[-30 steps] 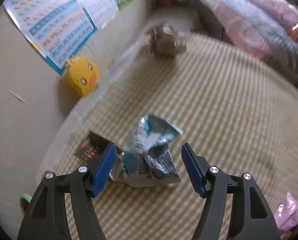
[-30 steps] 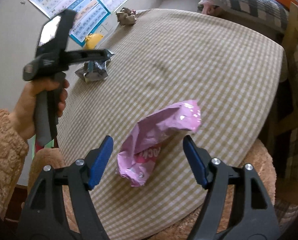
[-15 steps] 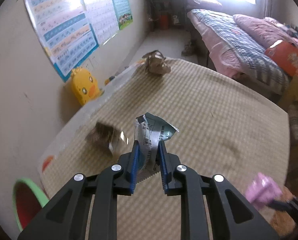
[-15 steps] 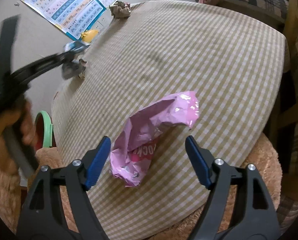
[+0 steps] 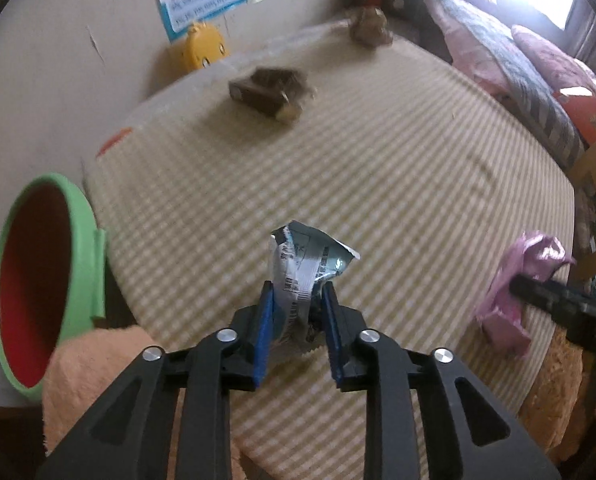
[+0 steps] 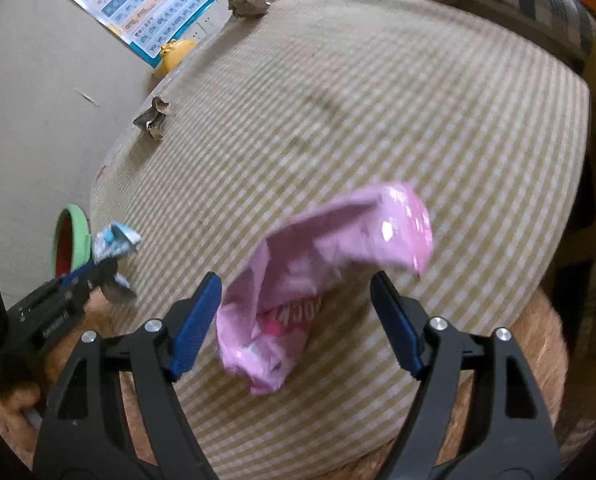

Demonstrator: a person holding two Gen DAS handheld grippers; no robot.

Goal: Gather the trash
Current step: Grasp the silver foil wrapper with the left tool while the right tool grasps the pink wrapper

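My left gripper [image 5: 297,322] is shut on a crumpled silver-blue wrapper [image 5: 304,264] and holds it above the checked table's near-left part. It also shows in the right wrist view [image 6: 114,246]. A green bin with a red inside [image 5: 38,280] stands left of the table, below its edge. My right gripper [image 6: 296,316] is open around a pink wrapper [image 6: 322,280] lying near the table's front edge; the jaws stand wide on either side, apart from it.
A dark brown wrapper [image 5: 268,92] lies at the table's far left. A crumpled brown paper ball [image 5: 370,28] sits at the far edge. A yellow duck toy [image 5: 200,50] is by the wall. A bed [image 5: 518,68] stands to the right.
My left gripper shut on the silver-blue wrapper, lifted it and carried it back toward the green bin. The right gripper stayed open and closed in around the pink wrapper.
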